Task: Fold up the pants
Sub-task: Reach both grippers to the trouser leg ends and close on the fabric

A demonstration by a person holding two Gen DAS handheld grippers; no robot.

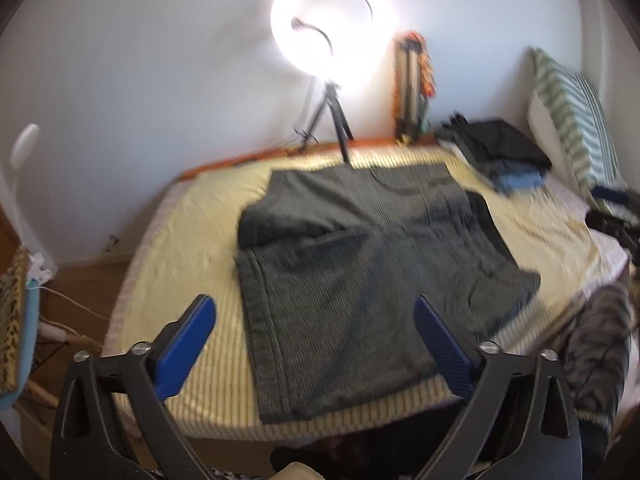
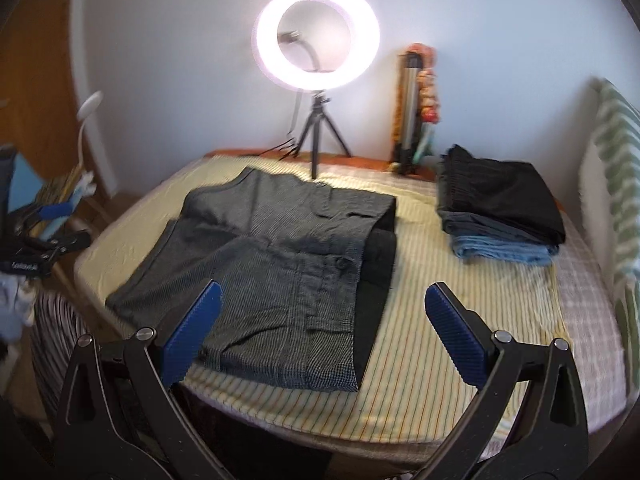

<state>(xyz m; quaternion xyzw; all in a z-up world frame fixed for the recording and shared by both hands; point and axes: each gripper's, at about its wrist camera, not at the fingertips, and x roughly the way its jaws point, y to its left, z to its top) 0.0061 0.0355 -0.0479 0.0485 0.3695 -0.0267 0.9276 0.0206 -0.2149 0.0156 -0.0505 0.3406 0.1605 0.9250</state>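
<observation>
Dark grey checked pants [image 1: 352, 272] lie partly folded on a yellow striped sheet [image 1: 188, 248] on the bed; they also show in the right wrist view [image 2: 280, 272]. My left gripper [image 1: 316, 308] is open and empty, above the pants' near edge. My right gripper [image 2: 324, 296] is open and empty, above the pants' near right corner. The left gripper also appears at the left edge of the right wrist view [image 2: 52, 224].
A stack of folded clothes [image 2: 500, 212] sits at the back right of the bed. A lit ring light on a tripod [image 2: 316, 48] stands at the far edge. A striped pillow [image 1: 572, 120] leans at right. More clothing [image 1: 600, 344] hangs off the near right.
</observation>
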